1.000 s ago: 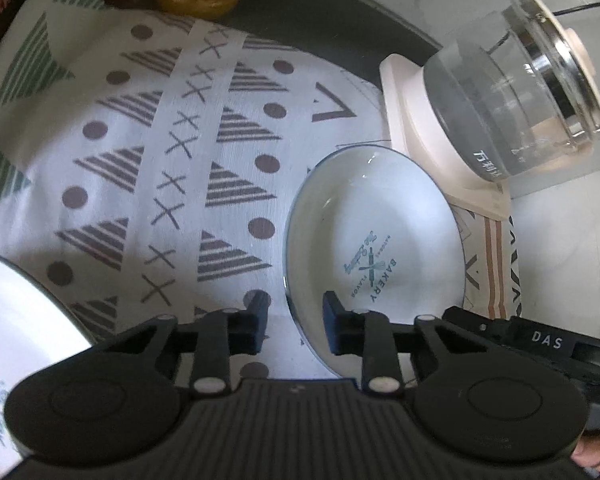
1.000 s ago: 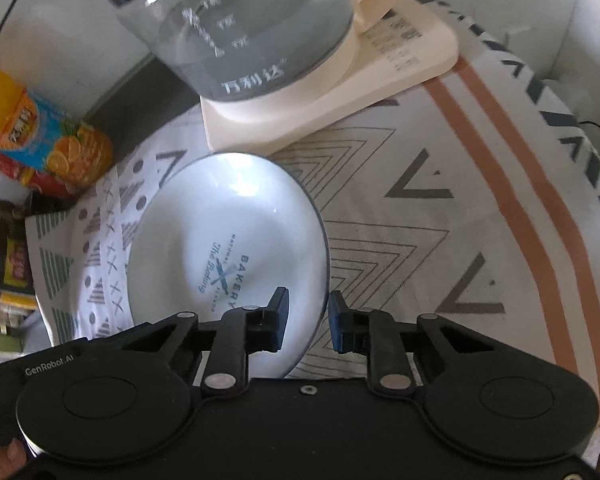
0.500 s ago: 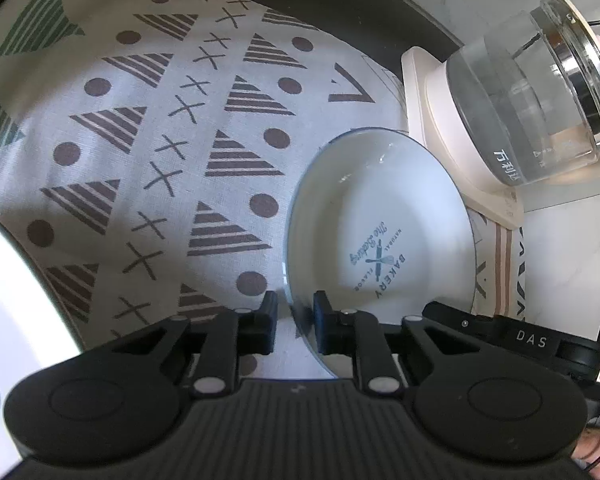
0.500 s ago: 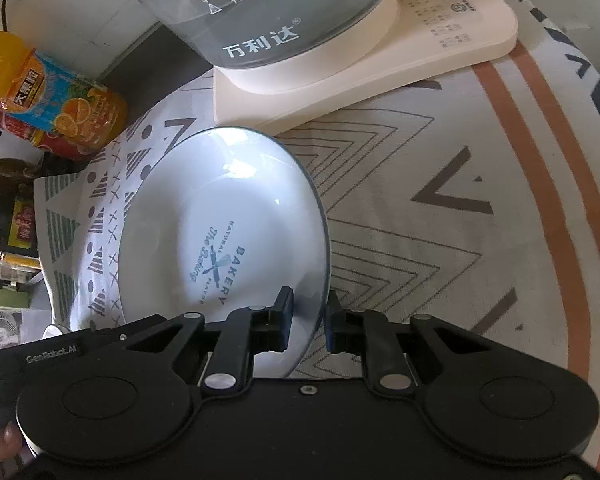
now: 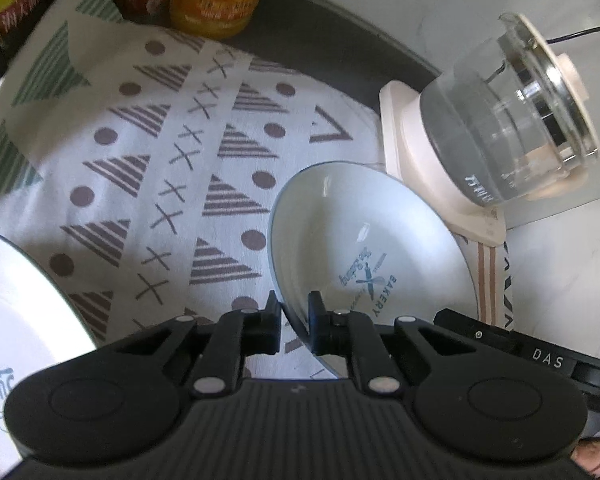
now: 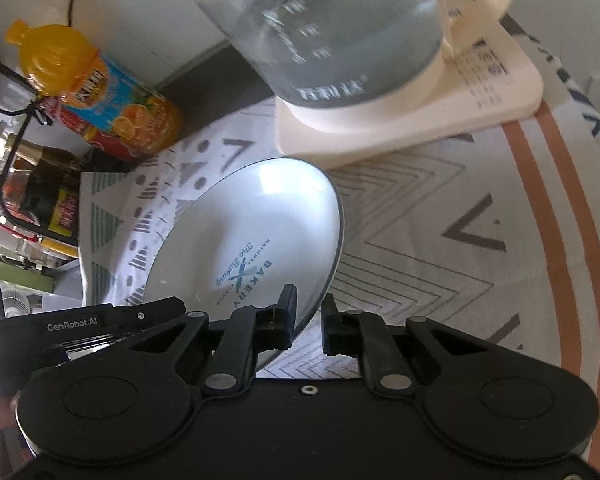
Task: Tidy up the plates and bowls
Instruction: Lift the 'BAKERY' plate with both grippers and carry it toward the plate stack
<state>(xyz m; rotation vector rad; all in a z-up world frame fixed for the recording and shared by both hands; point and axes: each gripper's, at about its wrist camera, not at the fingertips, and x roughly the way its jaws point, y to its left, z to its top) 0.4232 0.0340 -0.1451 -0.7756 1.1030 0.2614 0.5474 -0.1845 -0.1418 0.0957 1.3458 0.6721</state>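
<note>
Both claws pinch the white "BAKERY" bowl (image 5: 364, 248) by opposite rims: the left claw (image 5: 294, 322) nearly closed over its left edge, the right claw (image 6: 308, 320) over its right edge. The bowl sits tilted above the patterned cloth (image 5: 148, 184) on the bench, just beside the glass kettle (image 6: 340, 36) on its cream base (image 6: 440, 116). A second white plate (image 5: 16, 312) lies at the left

Left gripper (image 5: 294, 320) low centre, jaws nearly closed on a rim. Right gripper (image 6: 309, 318), low centre too, jaws pinching likewise.
</note>
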